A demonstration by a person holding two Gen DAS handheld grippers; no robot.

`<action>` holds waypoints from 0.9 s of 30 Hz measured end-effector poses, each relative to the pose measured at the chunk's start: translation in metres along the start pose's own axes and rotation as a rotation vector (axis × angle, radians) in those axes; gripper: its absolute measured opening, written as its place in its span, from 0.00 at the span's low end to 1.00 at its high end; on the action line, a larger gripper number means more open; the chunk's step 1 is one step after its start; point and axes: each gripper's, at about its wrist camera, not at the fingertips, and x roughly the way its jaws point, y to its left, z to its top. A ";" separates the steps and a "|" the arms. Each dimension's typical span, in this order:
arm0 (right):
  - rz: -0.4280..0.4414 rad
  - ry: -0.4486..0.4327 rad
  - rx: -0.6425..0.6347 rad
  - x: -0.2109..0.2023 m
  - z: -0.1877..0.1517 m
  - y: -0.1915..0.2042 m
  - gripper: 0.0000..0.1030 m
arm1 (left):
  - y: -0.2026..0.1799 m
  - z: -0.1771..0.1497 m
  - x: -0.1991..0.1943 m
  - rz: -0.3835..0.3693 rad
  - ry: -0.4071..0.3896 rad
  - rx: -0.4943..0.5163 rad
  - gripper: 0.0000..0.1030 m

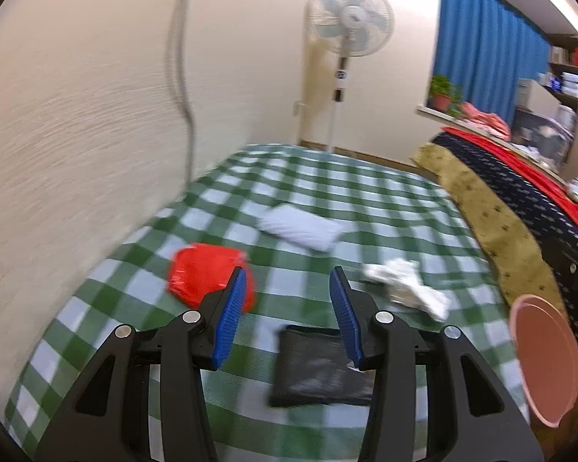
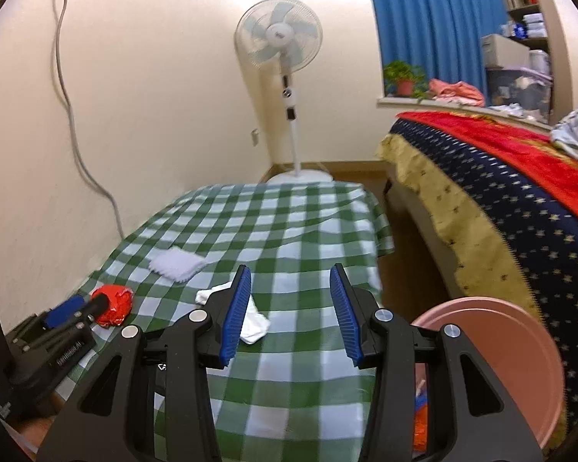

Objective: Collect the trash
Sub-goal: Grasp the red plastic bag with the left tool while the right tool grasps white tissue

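Observation:
On the green checked tablecloth point(image 1: 327, 177) lie a crumpled red wrapper point(image 1: 200, 273), a flat white tissue point(image 1: 300, 227), a crumpled white paper wad point(image 1: 404, 285) and a black pouch point(image 1: 316, 365). My left gripper point(image 1: 289, 288) is open and empty above the cloth, the red wrapper just beyond its left finger. My right gripper point(image 2: 291, 292) is open and empty over the cloth point(image 2: 289, 231). The white wad point(image 2: 246, 319) lies partly behind its left finger. The right wrist view also shows the red wrapper point(image 2: 113, 304), the tissue point(image 2: 177, 263) and the left gripper point(image 2: 65, 315) at lower left.
A pink bin point(image 2: 512, 365) stands at the table's right, with orange trash inside; it also shows in the left wrist view point(image 1: 543, 358). A bed with a star blanket point(image 2: 501, 200) is to the right. A standing fan point(image 2: 285, 38) is in the far corner. The wall is at left.

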 end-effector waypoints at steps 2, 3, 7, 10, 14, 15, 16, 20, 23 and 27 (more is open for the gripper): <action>0.016 0.030 -0.004 0.015 -0.001 0.005 0.43 | 0.013 0.002 0.006 0.047 0.006 -0.032 0.43; 0.021 0.045 -0.006 0.021 -0.002 0.007 0.43 | 0.018 0.003 0.009 0.060 0.011 -0.046 0.43; 0.055 0.111 -0.019 0.046 -0.009 0.016 0.43 | 0.032 0.006 0.021 0.109 0.030 -0.085 0.43; 0.072 0.151 -0.028 0.060 -0.012 0.020 0.44 | 0.038 0.009 0.028 0.121 0.042 -0.097 0.45; 0.080 0.204 -0.015 0.078 -0.018 0.020 0.51 | 0.046 0.011 0.044 0.119 0.094 -0.137 0.58; 0.082 0.217 -0.009 0.082 -0.020 0.019 0.53 | 0.047 0.011 0.046 0.122 0.103 -0.139 0.58; 0.083 0.231 -0.002 0.087 -0.021 0.018 0.55 | 0.047 0.011 0.050 0.127 0.116 -0.140 0.62; 0.081 0.273 0.008 0.100 -0.025 0.016 0.56 | 0.050 0.008 0.060 0.158 0.154 -0.150 0.69; 0.085 0.300 0.008 0.109 -0.028 0.016 0.56 | 0.050 0.006 0.068 0.165 0.182 -0.154 0.71; 0.090 0.327 -0.002 0.115 -0.031 0.019 0.56 | 0.054 0.004 0.074 0.157 0.206 -0.169 0.74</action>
